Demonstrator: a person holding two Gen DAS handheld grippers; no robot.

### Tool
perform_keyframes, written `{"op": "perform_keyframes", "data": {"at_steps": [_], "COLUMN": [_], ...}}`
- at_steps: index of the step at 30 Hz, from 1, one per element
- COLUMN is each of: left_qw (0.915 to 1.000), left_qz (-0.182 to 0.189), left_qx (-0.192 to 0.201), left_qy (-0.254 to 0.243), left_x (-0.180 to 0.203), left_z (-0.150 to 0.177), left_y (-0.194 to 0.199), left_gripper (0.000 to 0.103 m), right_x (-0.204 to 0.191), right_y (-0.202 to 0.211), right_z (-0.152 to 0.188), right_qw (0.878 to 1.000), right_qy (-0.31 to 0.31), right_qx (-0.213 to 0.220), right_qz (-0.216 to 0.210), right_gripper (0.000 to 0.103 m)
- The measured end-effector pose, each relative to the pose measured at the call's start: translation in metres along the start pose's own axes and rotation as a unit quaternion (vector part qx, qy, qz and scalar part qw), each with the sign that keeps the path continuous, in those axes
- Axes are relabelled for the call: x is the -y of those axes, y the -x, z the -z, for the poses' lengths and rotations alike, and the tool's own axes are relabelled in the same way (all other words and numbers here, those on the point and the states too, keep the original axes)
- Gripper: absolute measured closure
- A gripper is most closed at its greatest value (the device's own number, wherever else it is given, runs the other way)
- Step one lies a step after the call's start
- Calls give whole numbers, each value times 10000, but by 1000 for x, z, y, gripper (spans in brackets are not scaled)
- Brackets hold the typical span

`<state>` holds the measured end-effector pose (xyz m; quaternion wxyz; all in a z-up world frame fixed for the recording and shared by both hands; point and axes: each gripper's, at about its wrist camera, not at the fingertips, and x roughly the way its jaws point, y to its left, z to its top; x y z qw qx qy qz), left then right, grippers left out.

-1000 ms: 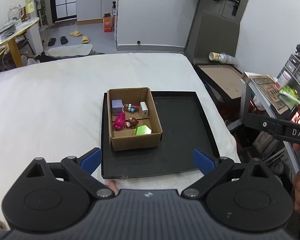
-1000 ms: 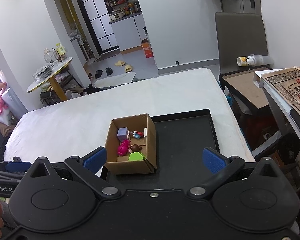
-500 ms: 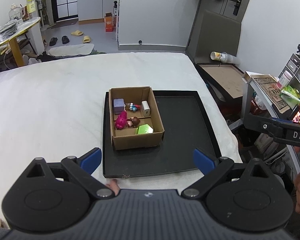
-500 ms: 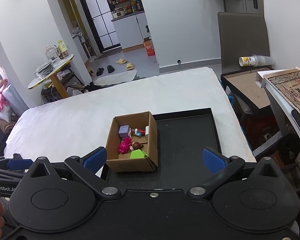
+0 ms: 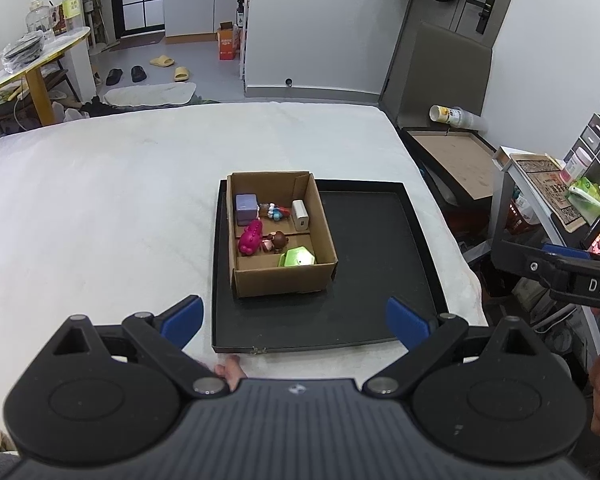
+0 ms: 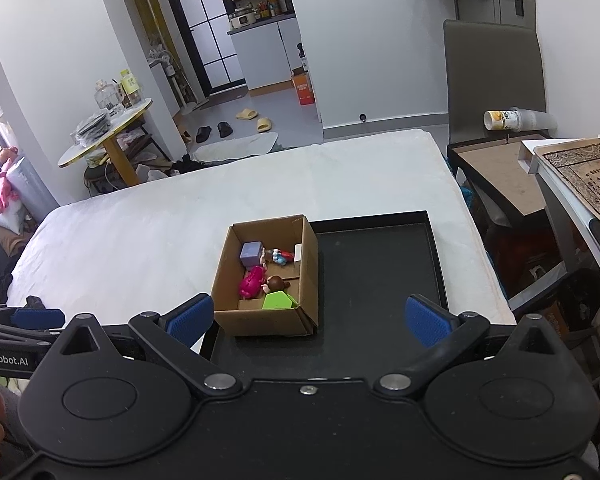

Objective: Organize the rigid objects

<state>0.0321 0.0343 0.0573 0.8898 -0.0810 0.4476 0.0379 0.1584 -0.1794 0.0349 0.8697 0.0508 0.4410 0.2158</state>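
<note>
We see the cardboard box [image 5: 282, 240] standing upright on the left part of the black tray [image 5: 376, 264], open side up, its long axis running from about 6 o'clock to 12 o'clock in the left wrist view and tipped slightly toward 1 o'clock in the right wrist view. A divider splits it. In the far compartment sit a purple cube [image 5: 246, 208] at 10 o'clock, a small blue-and-red figure [image 5: 275, 211] beside it, and a white block [image 5: 300, 214] against the right wall. In the middle lie a pink toy [image 5: 249, 237], long axis roughly 7 to 1 o'clock, and a brown-haired doll [image 5: 277, 241] touching it. A green hexagonal piece [image 5: 297, 257] lies in the near part, at 5 o'clock.

Our left gripper [image 5: 296, 320] hangs above the tray's near edge with its blue fingers [image 5: 182, 318] spread wide, holding and touching nothing. Our right gripper [image 6: 308, 318] likewise has its fingers [image 6: 426, 320] spread wide and empty, framing the box's near end without contact.

The tray rests on a white bed [image 5: 100, 208]. At 2 o'clock stand a dark side table [image 5: 456, 160] with a tipped paper cup [image 5: 448, 115], and at 10 o'clock a round yellow-edged table [image 6: 104, 136]. Slippers [image 6: 254, 118] lie on the floor at 12 o'clock. Nothing stands between the grippers and the box.
</note>
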Motion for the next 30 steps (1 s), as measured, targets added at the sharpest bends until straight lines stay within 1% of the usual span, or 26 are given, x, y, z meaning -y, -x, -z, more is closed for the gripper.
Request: {"op": "perform_keyframes", "data": {"at_steps": [21, 26, 30], "left_qw": [10000, 10000, 10000], "left_qz": [1, 20, 35], "left_qx": [-64, 3, -47], "left_qy": [25, -7, -15], "left_x": [-4, -3, -4], "left_z": [1, 1, 2], "left_y": [-2, 1, 0], "left_gripper": [6, 6, 6], "right_x": [-2, -1, 0], "right_y": [0, 1, 0], "right_z": [-2, 0, 1], "right_qw": [10000, 10000, 10000], "right_qy": [17, -4, -13], "right_qx": [4, 28, 7], "right_qz": [37, 43, 50], "right_gripper": [0, 0, 0]}}
